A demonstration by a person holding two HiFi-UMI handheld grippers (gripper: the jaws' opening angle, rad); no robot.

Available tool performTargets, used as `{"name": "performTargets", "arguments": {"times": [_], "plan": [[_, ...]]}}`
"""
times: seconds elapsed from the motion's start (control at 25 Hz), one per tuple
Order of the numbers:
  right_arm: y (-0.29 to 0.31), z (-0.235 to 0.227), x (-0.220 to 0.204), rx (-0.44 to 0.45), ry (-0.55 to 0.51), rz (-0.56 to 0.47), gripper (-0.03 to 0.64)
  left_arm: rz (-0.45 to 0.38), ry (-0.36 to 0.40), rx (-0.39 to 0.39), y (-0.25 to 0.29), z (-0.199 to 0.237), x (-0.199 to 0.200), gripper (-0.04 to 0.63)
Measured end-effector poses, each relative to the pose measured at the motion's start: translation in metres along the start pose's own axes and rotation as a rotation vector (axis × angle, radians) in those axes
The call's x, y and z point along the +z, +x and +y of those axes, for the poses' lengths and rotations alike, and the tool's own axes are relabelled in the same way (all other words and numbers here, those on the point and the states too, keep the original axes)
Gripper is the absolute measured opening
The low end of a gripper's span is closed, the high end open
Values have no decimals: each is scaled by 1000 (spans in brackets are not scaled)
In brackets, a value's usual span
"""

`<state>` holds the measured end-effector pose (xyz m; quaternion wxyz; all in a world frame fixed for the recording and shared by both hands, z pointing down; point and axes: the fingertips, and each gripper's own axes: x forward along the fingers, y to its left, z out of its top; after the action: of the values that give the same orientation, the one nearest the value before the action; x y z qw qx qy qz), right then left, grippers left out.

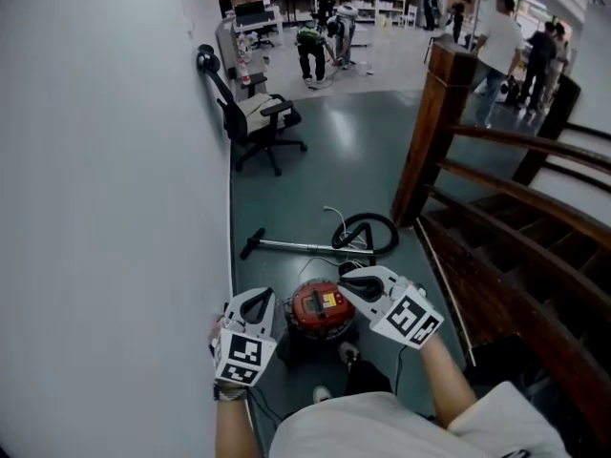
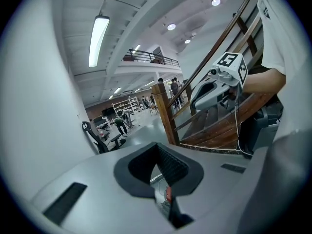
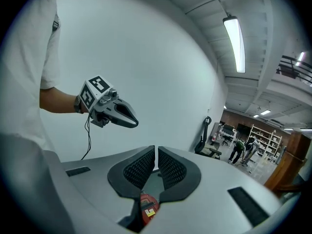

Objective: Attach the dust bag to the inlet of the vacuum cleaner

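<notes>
Red, round vacuum cleaner (image 1: pixel 322 310) stands upright on the grey floor (image 1: pixel 353 151) near the white wall (image 1: pixel 115 160), lid facing up. The left hand-held gripper (image 1: pixel 258 297) and right hand-held gripper (image 1: pixel 347 284) flank it from above, both clenched on nothing. Just beyond it a metal wand (image 1: pixel 296 247) lies crosswise with a looped hose (image 1: pixel 366 234). A wooden stair rail (image 1: pixel 434 132) stands at the right.

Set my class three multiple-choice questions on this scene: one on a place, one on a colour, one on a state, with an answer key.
1. The vacuum cleaner stands: A on a desk; B on the floor; C on a shelf.
2. Its top is: A blue; B green; C red.
3. The jaws of the right gripper are: A shut and empty; B wide apart; C clamped on a dust bag.

Key: 1 B, the head view shows it down on the grey floor; 2 C, its top is plainly red; 3 A, the right gripper view shows the jaws meeting with nothing between them.
</notes>
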<state>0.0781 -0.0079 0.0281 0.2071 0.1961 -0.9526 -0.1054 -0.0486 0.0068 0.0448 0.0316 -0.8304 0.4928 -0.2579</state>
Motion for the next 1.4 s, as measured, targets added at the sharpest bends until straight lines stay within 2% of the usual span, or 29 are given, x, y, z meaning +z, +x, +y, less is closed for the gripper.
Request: {"name": "performTargets", "arguments": {"times": [0.16, 0.28, 0.4, 0.64, 0.88, 1.4], "plan": [[-12, -2, 25, -23, -13, -41, 43, -23, 40, 10, -19, 5, 21, 2], [-17, -7, 45, -46, -68, -54, 43, -47, 56, 33, -28, 15, 38, 2], [-24, -9, 67, -75, -115, -91, 41, -54, 105, 55, -35, 19, 50, 2], [-33, -10, 103, -91, -158, -145, 37, -110, 164, 100, -55, 26, 81, 2], [-28, -12, 106, -100, -141, -151, 31, -135, 192, 125, -66, 33, 92, 2], [-14, -17, 102, -100, -159, -113, 28, -116, 176, 127, -57, 47, 78, 2]]}}
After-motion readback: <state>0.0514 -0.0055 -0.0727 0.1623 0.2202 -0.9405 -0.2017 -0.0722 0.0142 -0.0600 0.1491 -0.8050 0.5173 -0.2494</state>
